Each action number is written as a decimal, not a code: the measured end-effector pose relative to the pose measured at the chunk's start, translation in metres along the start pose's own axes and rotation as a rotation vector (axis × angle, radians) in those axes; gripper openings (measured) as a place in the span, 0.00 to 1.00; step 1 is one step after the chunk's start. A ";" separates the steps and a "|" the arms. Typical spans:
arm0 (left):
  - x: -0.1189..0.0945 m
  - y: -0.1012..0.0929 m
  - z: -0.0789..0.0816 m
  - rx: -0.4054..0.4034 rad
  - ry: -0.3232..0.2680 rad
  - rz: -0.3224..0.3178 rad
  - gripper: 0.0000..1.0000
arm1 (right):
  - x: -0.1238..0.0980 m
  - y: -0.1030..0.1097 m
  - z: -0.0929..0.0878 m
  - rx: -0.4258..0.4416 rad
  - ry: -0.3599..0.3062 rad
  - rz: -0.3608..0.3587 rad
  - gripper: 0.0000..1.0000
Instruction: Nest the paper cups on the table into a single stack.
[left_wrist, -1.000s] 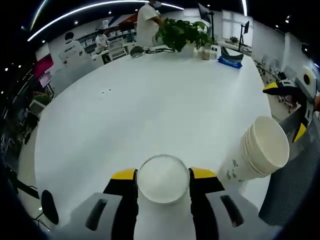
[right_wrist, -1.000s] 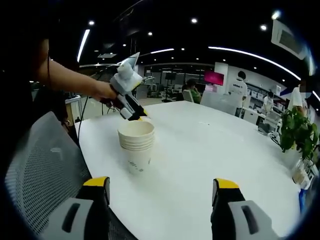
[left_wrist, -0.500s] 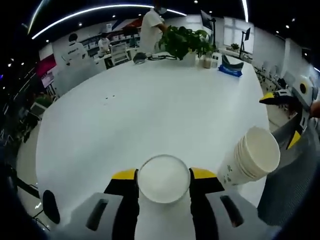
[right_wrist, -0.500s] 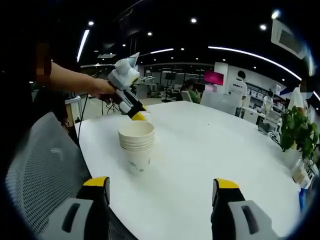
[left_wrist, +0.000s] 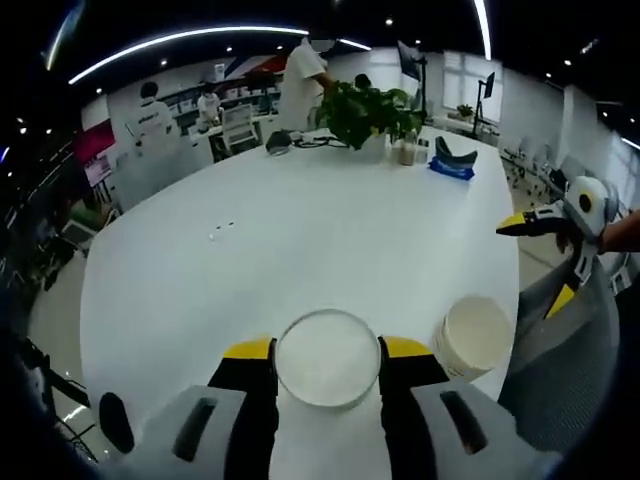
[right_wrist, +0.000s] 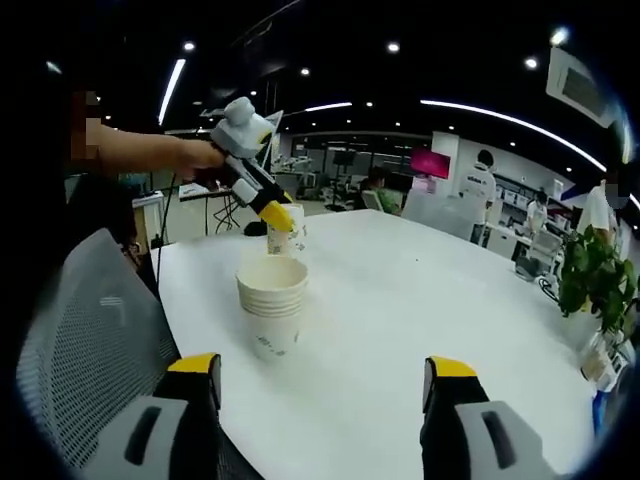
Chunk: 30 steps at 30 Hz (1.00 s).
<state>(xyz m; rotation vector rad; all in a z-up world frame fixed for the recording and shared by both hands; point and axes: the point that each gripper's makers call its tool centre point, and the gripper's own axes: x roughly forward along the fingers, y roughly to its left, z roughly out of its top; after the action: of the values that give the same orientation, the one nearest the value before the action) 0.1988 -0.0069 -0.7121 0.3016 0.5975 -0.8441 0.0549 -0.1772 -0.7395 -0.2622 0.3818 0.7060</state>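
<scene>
A single paper cup was pinched between the jaws of the left gripper, raised above and just behind the stack of nested cups that stood near the edge of the white table. Seen from the right gripper view, the held cup hung mouth-up over the stack. The right gripper stood spread and empty, near the stack. Judged by look, the cup is light and thin-walled, easily crushed, so a gentle hold on its side wall below the rim suits it.

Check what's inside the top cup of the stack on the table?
Nothing visible: the cup stack shows an empty top rim. The lower cups' insides are covered. The left gripper holds a single cup above it.
</scene>
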 end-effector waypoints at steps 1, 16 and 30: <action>-0.004 -0.002 0.003 -0.002 -0.006 -0.003 0.38 | 0.002 0.000 0.010 0.009 -0.026 0.002 0.84; -0.037 -0.045 0.044 -0.018 -0.106 -0.076 0.38 | 0.029 0.016 0.059 0.115 -0.075 0.091 0.77; -0.056 -0.084 0.062 -0.070 -0.219 -0.207 0.38 | 0.042 0.034 0.088 0.243 -0.170 0.174 0.61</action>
<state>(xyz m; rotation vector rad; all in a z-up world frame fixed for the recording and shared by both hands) 0.1284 -0.0556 -0.6302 0.0820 0.4563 -1.0380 0.0834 -0.0961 -0.6816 0.0622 0.3264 0.8382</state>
